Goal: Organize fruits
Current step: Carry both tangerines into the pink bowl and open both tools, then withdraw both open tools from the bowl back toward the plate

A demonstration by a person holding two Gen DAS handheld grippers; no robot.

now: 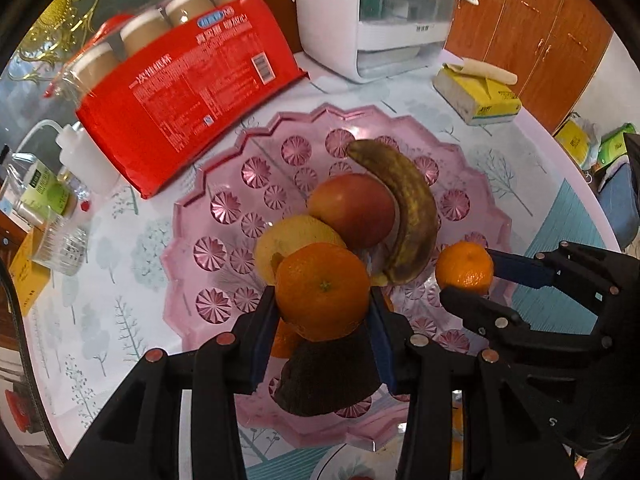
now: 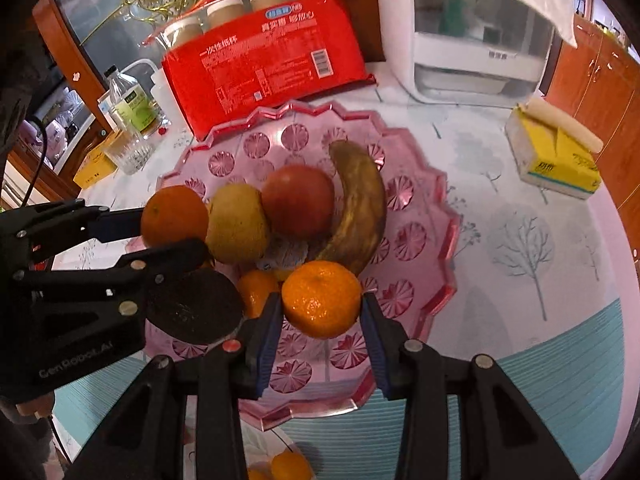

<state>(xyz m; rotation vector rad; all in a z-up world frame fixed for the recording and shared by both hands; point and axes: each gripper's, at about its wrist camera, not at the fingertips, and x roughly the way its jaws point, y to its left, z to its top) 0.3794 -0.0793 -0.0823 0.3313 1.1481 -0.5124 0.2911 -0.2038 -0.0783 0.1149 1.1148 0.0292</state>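
Fruits are being gathered on a pink plate, and two of them are not yet set down. One orange is clamped between the blue pads of the left gripper and is held above the plate's near half, directly over a dark, rough-skinned fruit that lies beneath it. A smaller orange is clamped in the same way by the right gripper, above the plate's near right part. Both pairs of fingers point steeply down at the plate, so each orange lies straight ahead of its own fingers, with the plate below it.

Free floor is judged to lie under the right-hand orange, while the left one hangs over fruit already in place; the right hand is therefore judged nearer to a clean release.

A red apple, a yellow fruit and a browned banana are piled at the middle; the banana's long axis runs from the far rim toward the fingers, curving round the apple. The oranges are round, with dimpled, glossy skin. The plate is translucent plastic with a zigzag rim and pressed rosettes. It rests on a tabletop printed with pale trees.
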